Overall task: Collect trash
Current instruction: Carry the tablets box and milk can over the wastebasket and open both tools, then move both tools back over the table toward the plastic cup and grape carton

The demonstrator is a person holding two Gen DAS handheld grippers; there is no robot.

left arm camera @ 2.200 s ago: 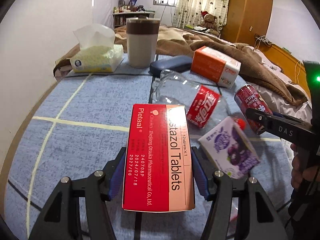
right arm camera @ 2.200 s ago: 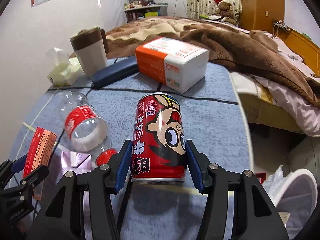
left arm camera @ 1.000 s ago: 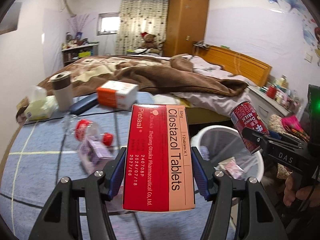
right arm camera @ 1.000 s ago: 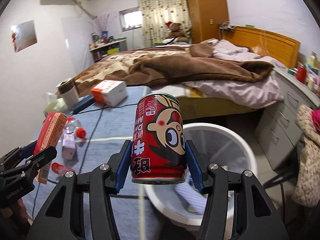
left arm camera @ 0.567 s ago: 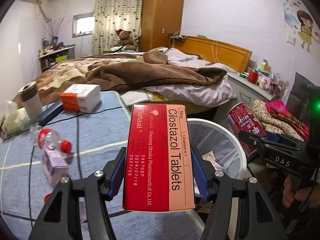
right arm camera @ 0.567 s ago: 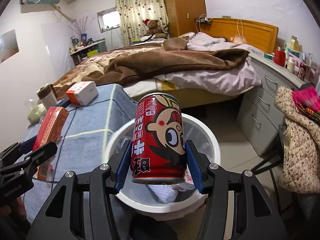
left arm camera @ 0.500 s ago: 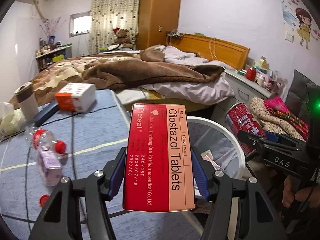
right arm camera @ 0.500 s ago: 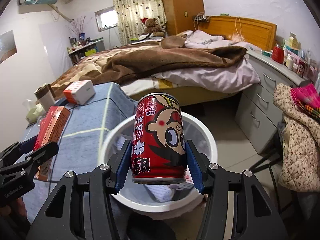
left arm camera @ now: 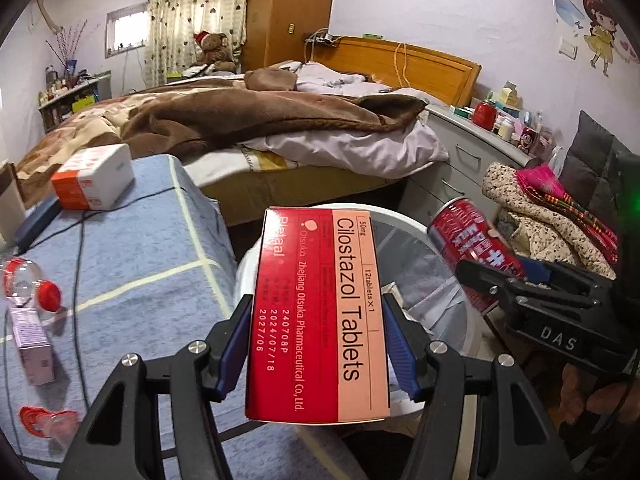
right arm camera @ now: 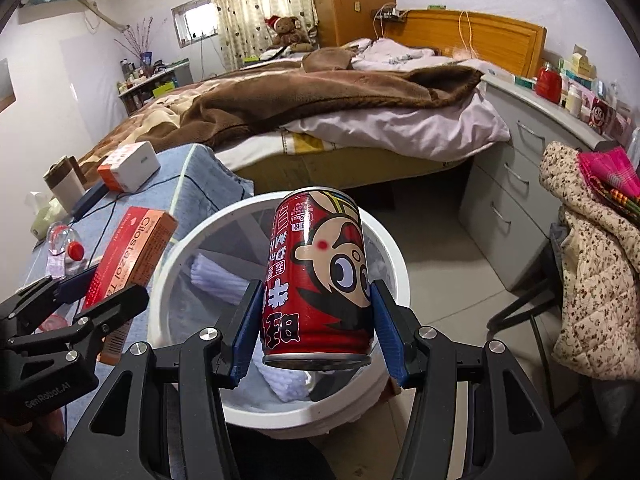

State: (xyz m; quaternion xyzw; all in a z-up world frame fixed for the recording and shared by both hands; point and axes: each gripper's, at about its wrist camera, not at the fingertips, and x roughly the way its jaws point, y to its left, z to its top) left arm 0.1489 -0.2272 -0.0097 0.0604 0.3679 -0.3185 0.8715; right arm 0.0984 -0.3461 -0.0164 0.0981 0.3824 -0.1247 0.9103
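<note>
My left gripper (left arm camera: pixel 318 344) is shut on a red Cilostazol tablet box (left arm camera: pixel 320 312), held in the air at the left rim of the white trash bin (left arm camera: pixel 440 252). My right gripper (right arm camera: pixel 316 332) is shut on a red cartoon drink can (right arm camera: pixel 318 284), held upright over the bin's opening (right arm camera: pixel 192 240). The right gripper with the can (left arm camera: pixel 472 248) shows at the right of the left wrist view. The left gripper with the box (right arm camera: pixel 132 252) shows at the left of the right wrist view. White tissue (right arm camera: pixel 216 276) lies inside the bin.
On the blue table (left arm camera: pixel 132 248) lie a clear bottle with a red cap (left arm camera: pixel 28 284), a purple carton (left arm camera: pixel 32 340), a red wrapper (left arm camera: pixel 44 428) and an orange-white box (left arm camera: pixel 94 182). A bed (right arm camera: pixel 340 100) stands behind, grey drawers (right arm camera: pixel 520 168) and clothes (right arm camera: pixel 592 280) at right.
Both grippers carried their loads from over the table to the bin. In the last half second they came slightly closer to the bin; both grips are unchanged.
</note>
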